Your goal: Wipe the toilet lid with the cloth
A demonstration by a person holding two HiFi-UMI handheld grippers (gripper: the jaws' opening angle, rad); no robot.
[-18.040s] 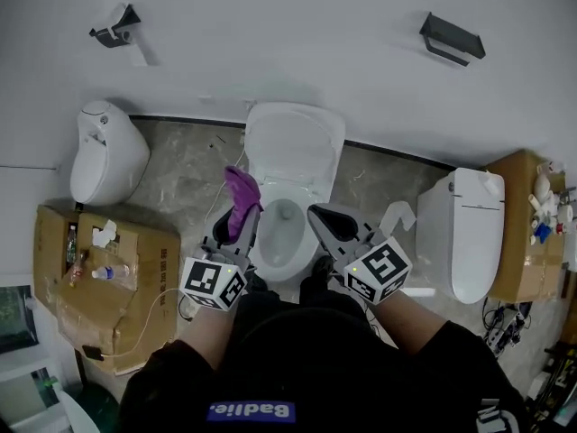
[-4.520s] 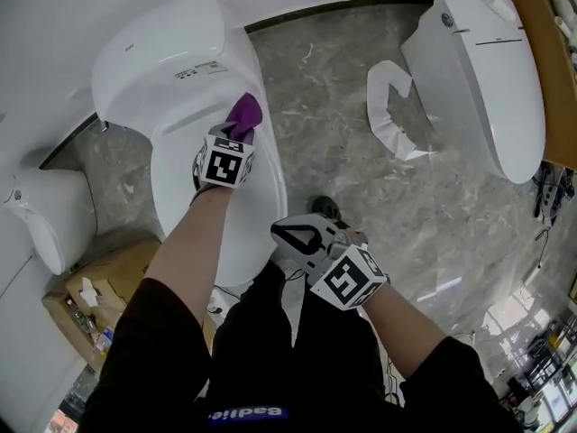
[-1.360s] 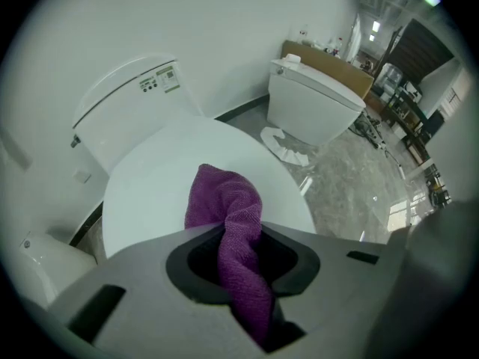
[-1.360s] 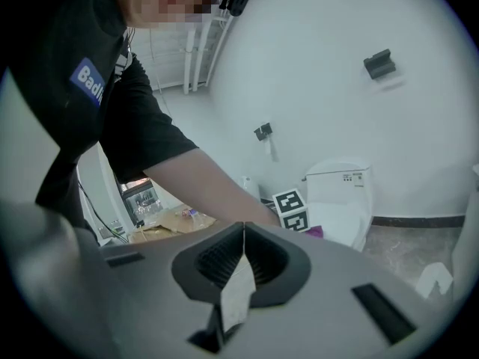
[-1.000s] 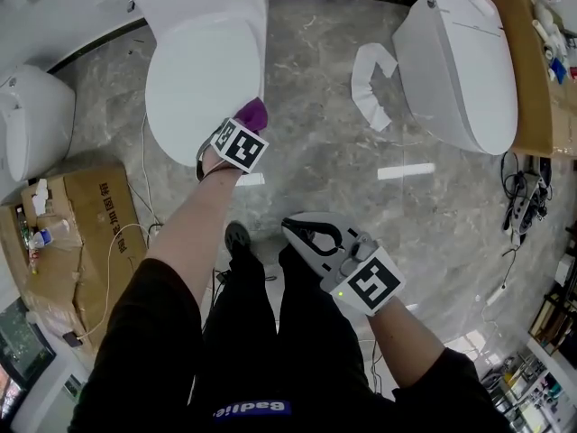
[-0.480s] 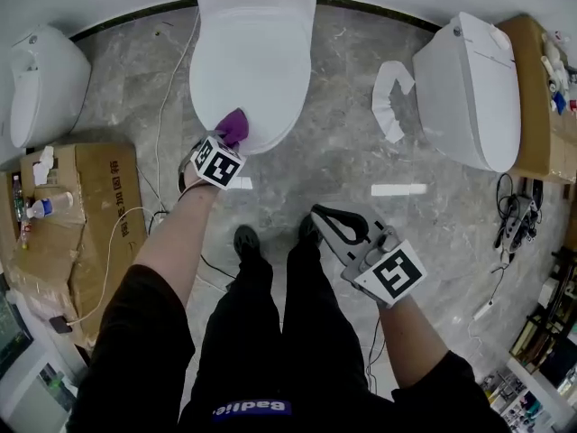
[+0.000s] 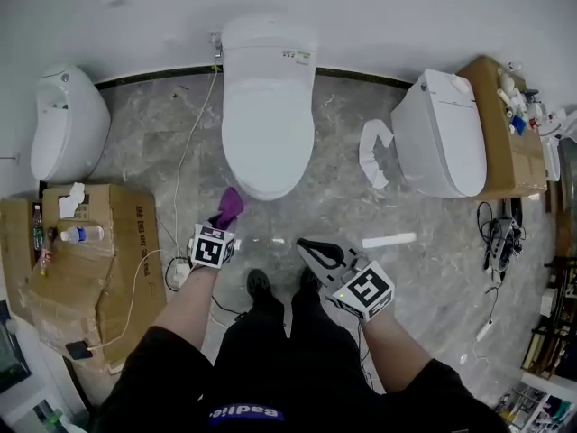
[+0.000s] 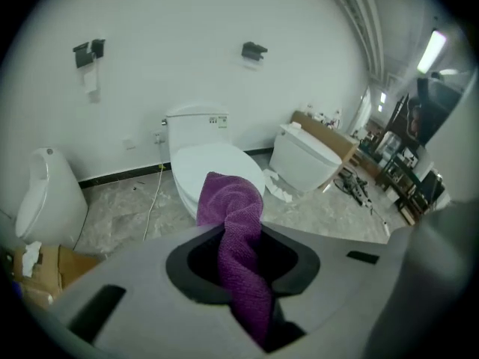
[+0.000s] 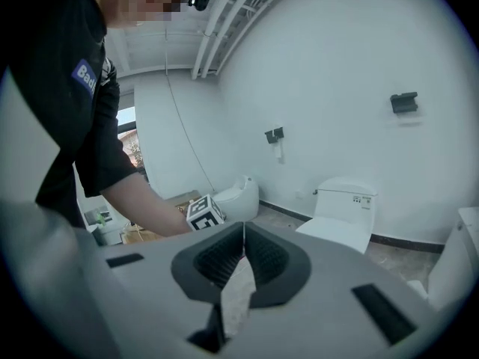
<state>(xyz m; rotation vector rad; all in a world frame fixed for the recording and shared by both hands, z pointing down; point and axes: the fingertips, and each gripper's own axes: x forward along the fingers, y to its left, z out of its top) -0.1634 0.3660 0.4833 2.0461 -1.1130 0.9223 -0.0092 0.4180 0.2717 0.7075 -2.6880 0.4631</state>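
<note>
Left claw (image 7: 222, 225) gripped the cloth (image 7: 230, 204), seemingly just short of the toilet lid (image 7: 268, 133) ahead; right claw (image 7: 306, 244) sat closed, empty.

Person, seen from above. Clothing: black shirt (image 7: 162, 373) with short sleeves (image 9: 97, 155); a blue patch (image 7: 239, 413) with white lettering on the chest; black trousers (image 7: 270, 341); dark shoes (image 7: 260, 283). Hand-held tools: left gripper (image 7: 222, 225) and right gripper (image 7: 305, 246), both with smooth grey moulded bodies. The fingers are lined with black pads (image 9: 213, 260), ribbed on the right gripper. Each tool carries a white cube (image 7: 365, 291) printed with black square markers on its faces.
</note>
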